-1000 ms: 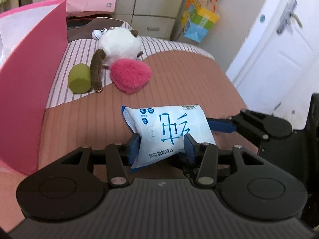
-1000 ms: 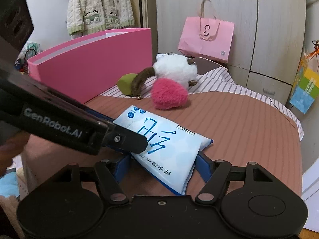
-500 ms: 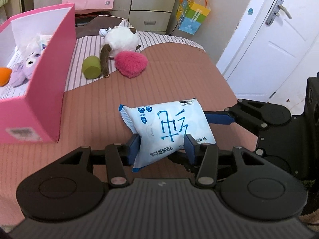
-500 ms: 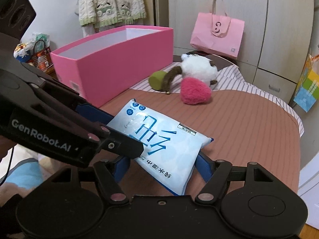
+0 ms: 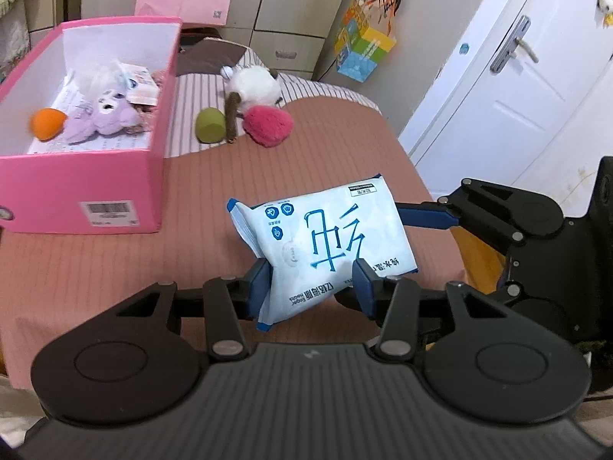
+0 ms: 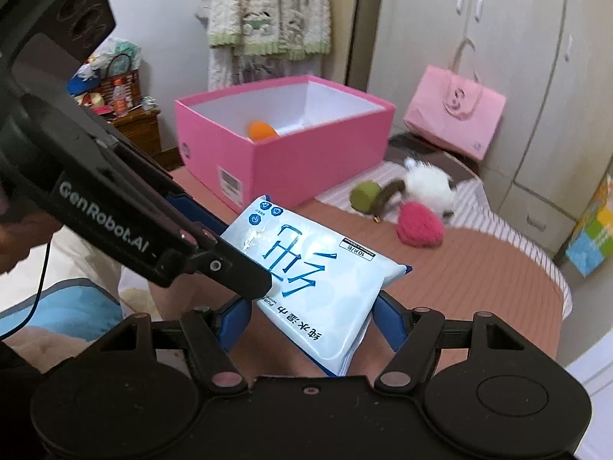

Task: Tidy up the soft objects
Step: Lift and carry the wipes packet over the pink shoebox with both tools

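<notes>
Aloft, wipes pack (image 5: 325, 237) clamped between left claw (image 5: 312, 285) and right claw (image 6: 312, 324), above bed (image 5: 115, 268).

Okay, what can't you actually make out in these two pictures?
- Pink box, right wrist view: its near wall hides everything inside except an orange ball.
- Wipes pack, left wrist view: underside faces away.
- White plush, right wrist view: motion-blurred, details unclear.
- Left gripper, right wrist view: fingertips hidden behind its own frame.

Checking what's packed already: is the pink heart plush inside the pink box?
No, the pink heart plush lies on the bed beside the green cylinder, outside the pink box.
</notes>
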Available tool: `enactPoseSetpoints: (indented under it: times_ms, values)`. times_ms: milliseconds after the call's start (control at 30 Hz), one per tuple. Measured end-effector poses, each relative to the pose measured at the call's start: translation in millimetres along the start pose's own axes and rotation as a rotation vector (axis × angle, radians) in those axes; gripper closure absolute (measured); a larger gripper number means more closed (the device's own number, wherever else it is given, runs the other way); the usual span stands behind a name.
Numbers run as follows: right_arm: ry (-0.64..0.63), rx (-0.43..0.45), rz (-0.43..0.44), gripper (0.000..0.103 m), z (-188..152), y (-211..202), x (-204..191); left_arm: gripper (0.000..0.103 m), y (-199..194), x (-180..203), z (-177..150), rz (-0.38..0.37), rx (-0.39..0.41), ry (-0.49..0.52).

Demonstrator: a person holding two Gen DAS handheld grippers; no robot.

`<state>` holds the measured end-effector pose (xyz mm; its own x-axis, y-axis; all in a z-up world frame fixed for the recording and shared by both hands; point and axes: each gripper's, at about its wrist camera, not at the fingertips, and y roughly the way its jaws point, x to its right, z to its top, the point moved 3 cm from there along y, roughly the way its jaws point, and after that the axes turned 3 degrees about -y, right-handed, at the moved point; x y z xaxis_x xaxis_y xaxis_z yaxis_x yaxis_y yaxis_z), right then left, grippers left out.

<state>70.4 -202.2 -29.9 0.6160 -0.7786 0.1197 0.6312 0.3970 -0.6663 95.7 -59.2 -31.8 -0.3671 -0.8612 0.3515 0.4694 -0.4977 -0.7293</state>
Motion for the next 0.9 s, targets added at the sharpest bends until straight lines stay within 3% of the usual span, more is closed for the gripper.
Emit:
enactPoseSetpoints:
  times_ms: [233, 533, 900]
  values:
    - [-0.047, 0.056, 0.041, 0.028, 31.3, -9.3, -27.5, 0.058, -47.7, -25.5, -2.4, -0.022, 0.045, -0.031]
    - [-0.093, 0.122, 0.038, 0.028, 76.6, -2.1, -58.7, 0.058, -93.3, -58.0, 5.1, 0.021, 0.148, -0.033]
    - [-0.067, 0.181, 0.047, 0.026, 128.5, 25.5, -65.5, 0.057, -110.2, -95.3, 35.6, 0.075, 0.261, -0.045]
